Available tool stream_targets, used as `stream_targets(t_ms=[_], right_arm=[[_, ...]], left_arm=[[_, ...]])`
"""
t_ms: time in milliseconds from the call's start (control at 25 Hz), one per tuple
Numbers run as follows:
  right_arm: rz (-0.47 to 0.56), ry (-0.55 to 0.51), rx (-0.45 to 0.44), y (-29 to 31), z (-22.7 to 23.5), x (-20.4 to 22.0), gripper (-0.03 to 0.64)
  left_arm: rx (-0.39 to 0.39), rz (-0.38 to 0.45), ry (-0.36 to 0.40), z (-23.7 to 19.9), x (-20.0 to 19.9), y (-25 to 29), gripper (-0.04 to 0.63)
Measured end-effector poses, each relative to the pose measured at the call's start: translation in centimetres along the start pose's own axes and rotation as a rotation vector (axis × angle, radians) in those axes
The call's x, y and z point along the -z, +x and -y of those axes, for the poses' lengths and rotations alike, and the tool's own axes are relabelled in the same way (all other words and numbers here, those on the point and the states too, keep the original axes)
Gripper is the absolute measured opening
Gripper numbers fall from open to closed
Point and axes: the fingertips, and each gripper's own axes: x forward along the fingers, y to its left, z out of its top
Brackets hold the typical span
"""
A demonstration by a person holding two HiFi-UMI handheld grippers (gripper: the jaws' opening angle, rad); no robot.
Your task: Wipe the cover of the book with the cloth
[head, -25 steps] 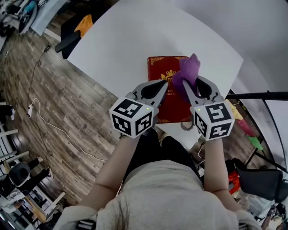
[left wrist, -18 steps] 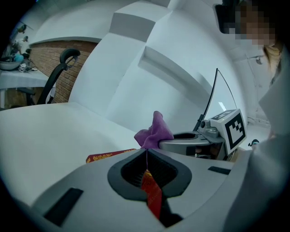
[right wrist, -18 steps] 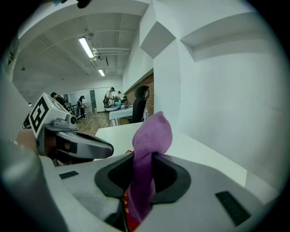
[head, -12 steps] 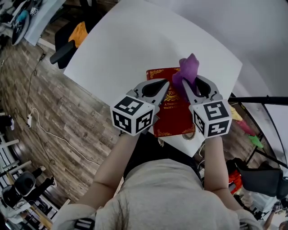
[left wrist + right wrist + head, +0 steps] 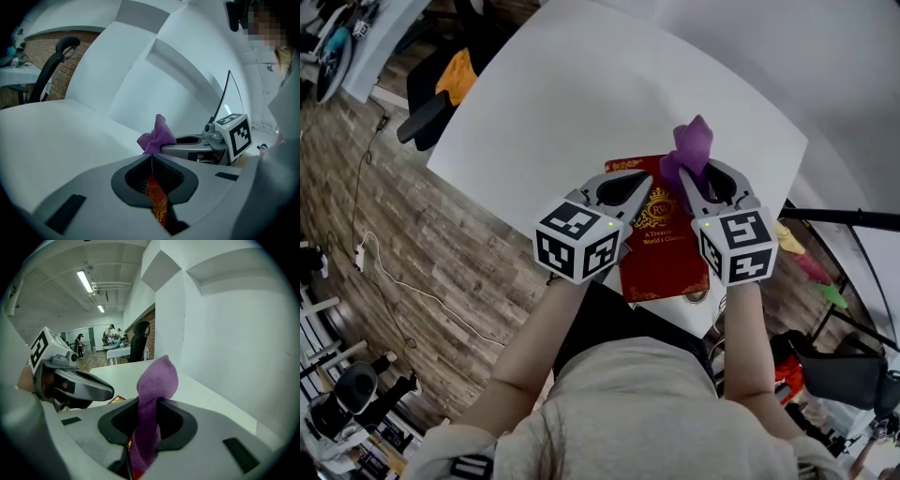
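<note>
Both grippers have travelled away from you along the cover since the earlier frame. The gold crest, then level with the tips, now lies nearer you than they do, and the printed title below it has come into sight.

Nearest you, the red hardback book with gold ornament [image 5: 662, 253] lies flat at the near corner of the white table [image 5: 581, 94]. Its near-left corner sits at or just past the table edge.

Your left gripper [image 5: 643, 177] stands over the book's left margin with its jaws closed on nothing. Red cover shows through the slot behind the tips, but whether the gripper presses the book down cannot be told.

Your right gripper [image 5: 685, 178], just beside it over the right half, is clamped on the purple soft fabric cloth [image 5: 695, 143]. One end of the cloth stands up past the tips, above the book's far edge. The other end hangs below the jaws toward the cover, and contact between cloth and cover is hidden.

By this reading, one stroke toward the far edge is nearly spent. The near half and left side probably still need passes. No view shows dirt or a wiped track, so count the wiping as under way, not finished.
</note>
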Motion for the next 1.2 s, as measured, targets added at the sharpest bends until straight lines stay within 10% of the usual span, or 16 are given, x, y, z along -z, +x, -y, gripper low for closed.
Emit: stream_targets(t_ms=[1200], right_arm=[[-0.099,0.075,-0.048,3.7,-1.1,4.3,0.106]], left_arm=[[-0.014,-0.068,-0.022,-2.1,2.9,1.1,0.023]])
